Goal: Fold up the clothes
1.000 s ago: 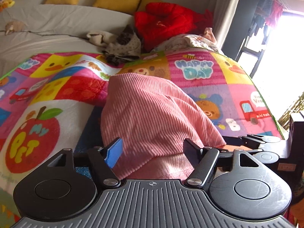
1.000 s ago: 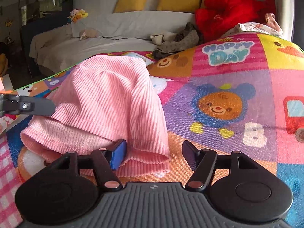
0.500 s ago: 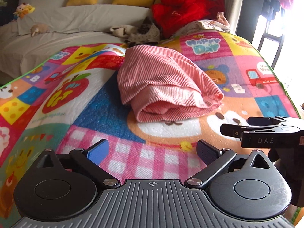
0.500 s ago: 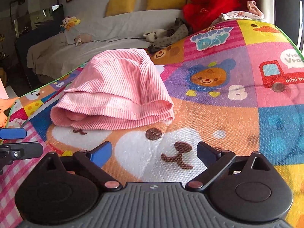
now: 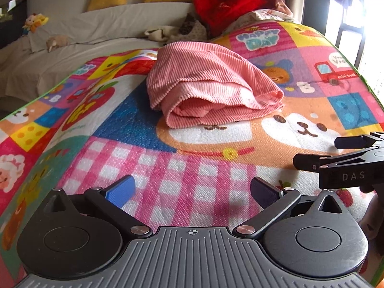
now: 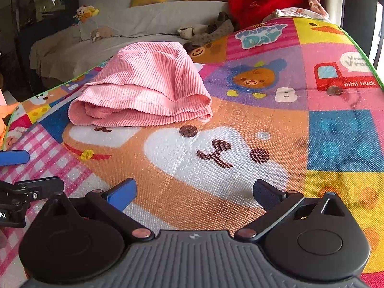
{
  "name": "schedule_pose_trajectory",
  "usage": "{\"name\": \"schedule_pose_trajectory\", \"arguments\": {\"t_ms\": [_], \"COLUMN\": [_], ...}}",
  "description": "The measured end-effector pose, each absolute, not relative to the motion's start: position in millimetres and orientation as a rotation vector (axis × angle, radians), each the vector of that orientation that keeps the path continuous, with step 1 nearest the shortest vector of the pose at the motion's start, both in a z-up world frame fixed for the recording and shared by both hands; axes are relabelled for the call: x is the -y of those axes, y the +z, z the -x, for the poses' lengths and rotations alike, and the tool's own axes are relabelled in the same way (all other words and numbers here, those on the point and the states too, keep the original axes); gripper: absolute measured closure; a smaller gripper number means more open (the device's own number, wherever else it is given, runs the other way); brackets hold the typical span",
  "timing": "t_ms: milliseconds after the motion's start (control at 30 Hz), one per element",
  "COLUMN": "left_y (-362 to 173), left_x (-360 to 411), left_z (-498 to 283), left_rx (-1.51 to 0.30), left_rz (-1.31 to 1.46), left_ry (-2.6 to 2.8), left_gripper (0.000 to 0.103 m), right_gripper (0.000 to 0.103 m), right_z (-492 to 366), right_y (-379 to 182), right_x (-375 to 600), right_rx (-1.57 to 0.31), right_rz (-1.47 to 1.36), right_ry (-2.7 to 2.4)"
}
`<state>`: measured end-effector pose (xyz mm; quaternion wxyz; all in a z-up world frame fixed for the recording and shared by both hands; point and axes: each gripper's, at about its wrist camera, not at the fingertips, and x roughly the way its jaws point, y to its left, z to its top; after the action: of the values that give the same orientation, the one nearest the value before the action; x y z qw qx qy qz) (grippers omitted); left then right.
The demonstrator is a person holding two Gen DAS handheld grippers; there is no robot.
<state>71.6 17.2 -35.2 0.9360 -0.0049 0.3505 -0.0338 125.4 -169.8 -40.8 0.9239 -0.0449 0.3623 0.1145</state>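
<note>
A pink ribbed garment [image 5: 211, 91] lies folded in a loose bundle on the colourful cartoon play mat [image 5: 182, 168]; in the right wrist view the same garment [image 6: 146, 93] sits left of centre. My left gripper [image 5: 192, 189] is open and empty, well short of the garment. My right gripper [image 6: 193, 193] is also open and empty, over the bear's face print. The right gripper shows at the right edge of the left wrist view [image 5: 336, 153], and the left gripper's fingertips [image 6: 14, 157] show at the left edge of the right wrist view.
A pile of other clothes [image 5: 182, 30] and a red cushion [image 5: 230, 2] lie at the mat's far end. A grey-covered sofa [image 5: 100, 31] with yellow pillows and soft toys stands behind. The mat's green edge [image 6: 360, 50] runs along the right, by a bright window.
Both grippers have let go of the pink garment, opened wider and pulled back towards me. The garment now lies apart from them on the mat.
</note>
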Motion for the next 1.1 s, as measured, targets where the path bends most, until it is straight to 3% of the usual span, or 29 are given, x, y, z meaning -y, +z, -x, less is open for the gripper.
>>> {"name": "schedule_pose_trajectory", "arguments": {"t_ms": [1100], "left_y": [-36], "left_x": [-15], "left_z": [-86], "left_rx": [-0.715], "left_rz": [0.037], "left_ry": [0.028], "left_gripper": [0.000], "right_gripper": [0.000], "right_z": [-128], "right_y": [-43], "right_x": [171], "right_rx": [-0.739], "right_rz": [0.082], "right_ry": [0.240]}}
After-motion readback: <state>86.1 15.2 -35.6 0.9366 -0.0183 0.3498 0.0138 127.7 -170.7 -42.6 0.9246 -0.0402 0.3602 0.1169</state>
